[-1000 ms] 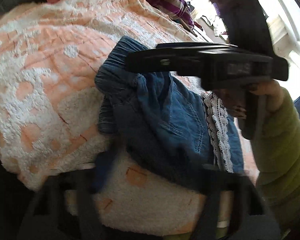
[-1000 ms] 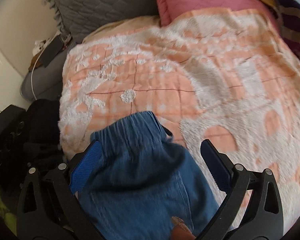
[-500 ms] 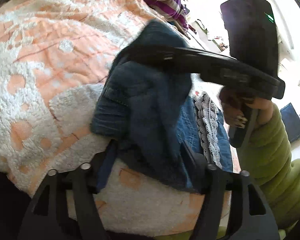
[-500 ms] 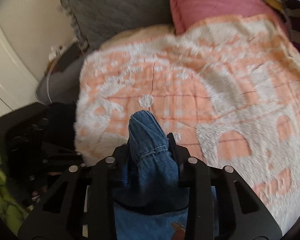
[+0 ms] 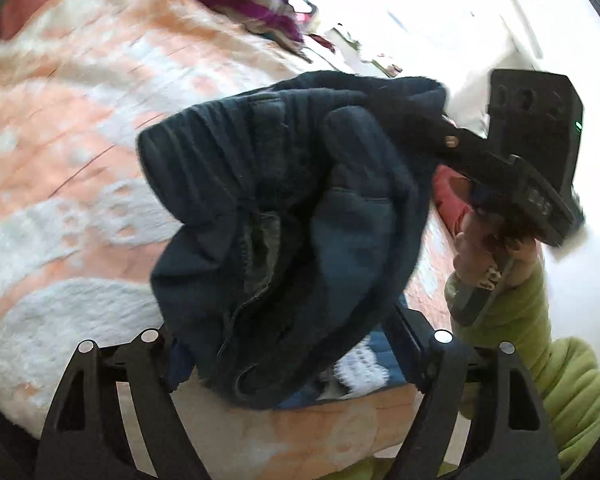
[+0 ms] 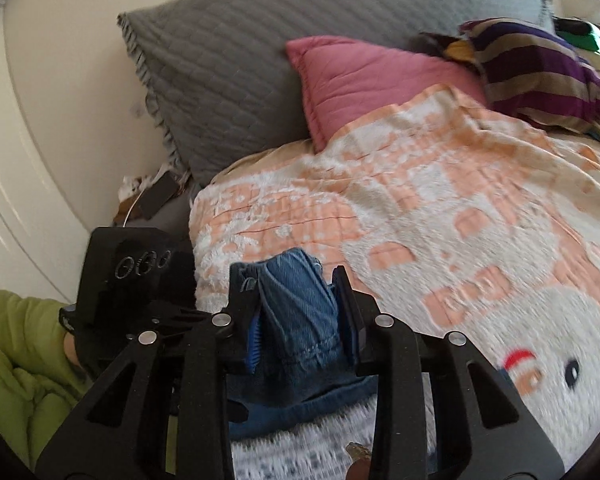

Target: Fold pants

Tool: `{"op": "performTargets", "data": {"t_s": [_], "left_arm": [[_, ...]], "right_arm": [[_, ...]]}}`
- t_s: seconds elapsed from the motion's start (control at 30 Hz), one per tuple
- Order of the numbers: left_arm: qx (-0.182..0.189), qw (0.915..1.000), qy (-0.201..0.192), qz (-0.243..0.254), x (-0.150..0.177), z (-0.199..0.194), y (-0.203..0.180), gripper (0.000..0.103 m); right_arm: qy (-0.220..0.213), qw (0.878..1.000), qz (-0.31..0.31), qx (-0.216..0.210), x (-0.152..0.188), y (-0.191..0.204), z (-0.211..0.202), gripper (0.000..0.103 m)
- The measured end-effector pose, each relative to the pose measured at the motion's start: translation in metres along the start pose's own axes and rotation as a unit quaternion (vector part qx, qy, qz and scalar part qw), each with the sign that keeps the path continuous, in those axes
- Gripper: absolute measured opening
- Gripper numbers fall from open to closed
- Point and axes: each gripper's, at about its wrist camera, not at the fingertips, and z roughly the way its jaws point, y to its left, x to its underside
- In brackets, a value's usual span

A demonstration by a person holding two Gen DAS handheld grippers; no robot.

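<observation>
Pants: small blue denim pants with a gathered elastic waist; they are lifted in a bunch above the blanket, and their lower part hangs down to a white lace cloth at the near edge of the bed.
Right gripper: closed on the pants; a thick fold of denim is pressed between the two blue pads, and it carries the bundle.
Left gripper: its jaws stand apart, one on each side of the hanging denim; whether they touch the cloth cannot be told, because the bundle hides the tips.
Surroundings: a grey pillow, a pink pillow and a striped cloth lie at the far end of the bed, well apart from the pants.
Handling: the denim seems soft and light, but thicker than thin cloth; it droops at once and keeps no shape, so a one-point hold makes a crumpled ball. It is not fragile and probably not slippery against the ribbed pads.
Where to hold: the waistband is the best place, since the elastic and seams are thick and give the pads something to bite. Two holds, one at each waist corner, would let the legs hang straight.
Risk: a single layer may slip out of the pinch, and hidden layers can fold wrongly.
</observation>
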Motion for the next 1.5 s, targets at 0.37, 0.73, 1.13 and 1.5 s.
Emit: {"op": "performTargets", "data": {"t_s": [0.37,0.73,1.13,1.5], "left_arm": [[0.018,0.9964,0.035,0.075,-0.009,0.035,-0.052,0.069],[0.033,0.9827,0.105,0.149,0.019,0.06,-0.082,0.07],[0.017,0.9836,0.078,0.162,0.026,0.035,-0.083,0.071],[-0.084,0.9759,0.068,0.19,0.019,0.047,-0.071,0.013]], "right_arm": [[-0.037,0.997,0.058,0.036,0.047,-0.039,-0.057,0.035],[-0.025,0.984,0.144,0.102,0.114,-0.064,-0.089,0.047],[0.065,0.973,0.116,0.19,0.144,-0.061,-0.074,0.05],[0.056,0.981,0.053,0.177,0.085,-0.05,-0.065,0.04]]}}
